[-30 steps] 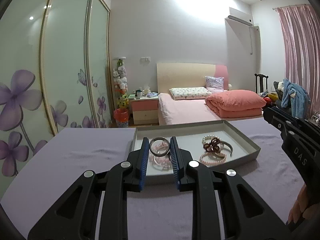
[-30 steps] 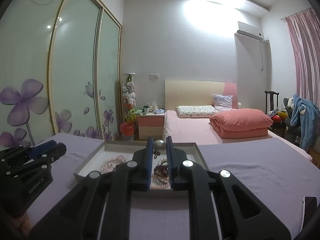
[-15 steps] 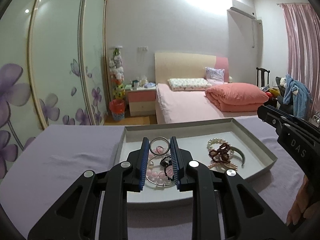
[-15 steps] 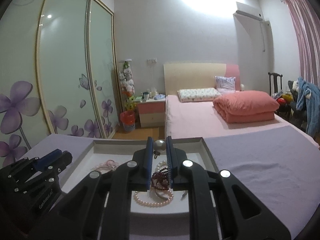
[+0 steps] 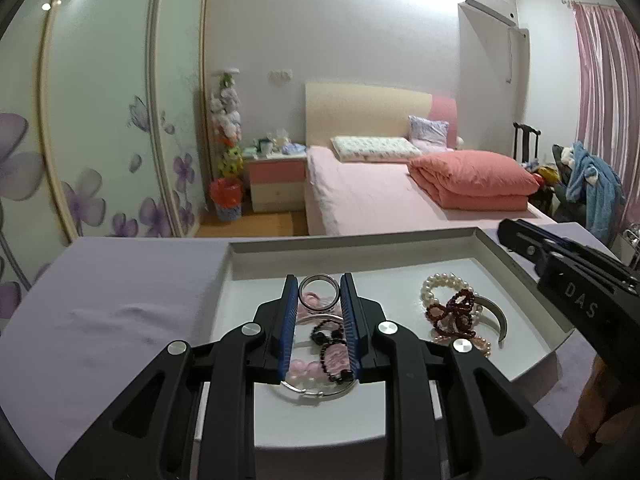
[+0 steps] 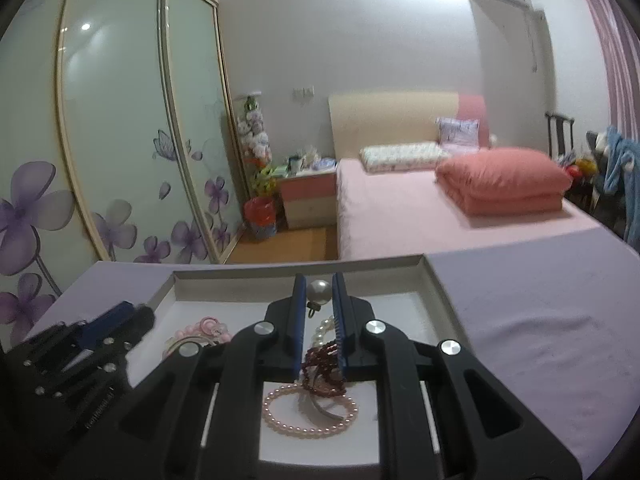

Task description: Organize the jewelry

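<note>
Jaws of the left gripper (image 5: pixel 319 286) are clamped on a metal ring (image 5: pixel 319 291), its hole facing the camera; jaws of the right gripper (image 6: pixel 319 290) are clamped on a pearl earring (image 6: pixel 318 293), pearl uppermost with a small hook hanging below it. Both are held above a shallow grey tray (image 5: pixel 352 243) lying on a lilac cloth (image 5: pixel 120 304), its long sides running across the left wrist view. Directly under the ring, in the tray's left half, lie pink beads (image 5: pixel 306 368), a black bead string (image 5: pixel 328 340) and a thin silver bangle (image 5: pixel 310 394), partly hidden by the blue pads. In the right half, a white pearl bracelet (image 5: pixel 442 285), a dark red bead string (image 5: pixel 452 312) and a curved grey band (image 5: pixel 498 316) overlap; how they tangle is hard to make out. From the right wrist view, a pink pearl bracelet (image 6: pixel 310 410) lies nearest in the tray, its far edge under the red beads. That view is blurred. The tray's near edge is cut off by the gripper bodies.
</note>
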Available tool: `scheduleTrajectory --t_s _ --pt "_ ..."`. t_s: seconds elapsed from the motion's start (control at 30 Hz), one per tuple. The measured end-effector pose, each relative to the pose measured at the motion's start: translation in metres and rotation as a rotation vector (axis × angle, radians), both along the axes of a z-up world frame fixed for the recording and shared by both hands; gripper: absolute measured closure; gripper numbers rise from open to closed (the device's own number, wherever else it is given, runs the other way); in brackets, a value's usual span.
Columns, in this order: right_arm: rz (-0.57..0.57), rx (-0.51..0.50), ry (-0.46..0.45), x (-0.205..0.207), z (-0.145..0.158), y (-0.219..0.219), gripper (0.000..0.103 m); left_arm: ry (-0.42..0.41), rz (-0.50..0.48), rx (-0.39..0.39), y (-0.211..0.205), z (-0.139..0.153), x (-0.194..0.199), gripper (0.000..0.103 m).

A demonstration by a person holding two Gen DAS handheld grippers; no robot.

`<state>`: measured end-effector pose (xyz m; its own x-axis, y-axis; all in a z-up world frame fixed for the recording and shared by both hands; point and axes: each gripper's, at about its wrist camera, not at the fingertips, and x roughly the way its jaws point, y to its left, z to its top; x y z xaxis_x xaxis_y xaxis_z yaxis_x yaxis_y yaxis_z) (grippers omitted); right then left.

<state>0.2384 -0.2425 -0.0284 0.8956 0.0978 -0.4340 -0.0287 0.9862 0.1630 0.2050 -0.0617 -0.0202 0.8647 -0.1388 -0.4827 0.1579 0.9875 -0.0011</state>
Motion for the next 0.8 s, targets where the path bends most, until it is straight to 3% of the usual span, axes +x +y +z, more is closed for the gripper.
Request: scheduleTrajectory --t_s 0.07,0.17,0.2,0.53,0.63,0.73,0.8 --pt "0.020 0.031 0.033 0.005 -0.003 -0.003 0.087 0.026 -0.009 -0.017 0.003 -0.001 0.006 0.079" --pt "0.015 0.064 0.036 0.003 -0.003 -0.010 0.067 0.024 -0.010 -0.039 0.008 0.002 0.005 0.057" --pt "0.005 0.072 0.030 0.000 -0.002 -0.013 0.067 0.016 -0.006 -0.045 0.011 0.003 0.004 0.055" --pt "-0.012 0.130 0.019 -0.024 0.009 -0.029 0.067 0.006 0.011 -0.128 0.037 0.022 -0.008 0.054" --pt "0.000 0.126 0.011 -0.038 0.015 -0.025 0.062 -0.001 0.015 -0.137 0.043 0.028 -0.018 0.050" --pt "0.009 0.112 -0.010 -0.057 0.023 -0.019 0.045 -0.016 0.018 -0.135 0.050 0.033 -0.031 0.042" --pt "0.013 0.100 -0.032 -0.073 0.030 -0.014 0.020 -0.030 0.030 -0.123 0.057 0.037 -0.044 0.030"
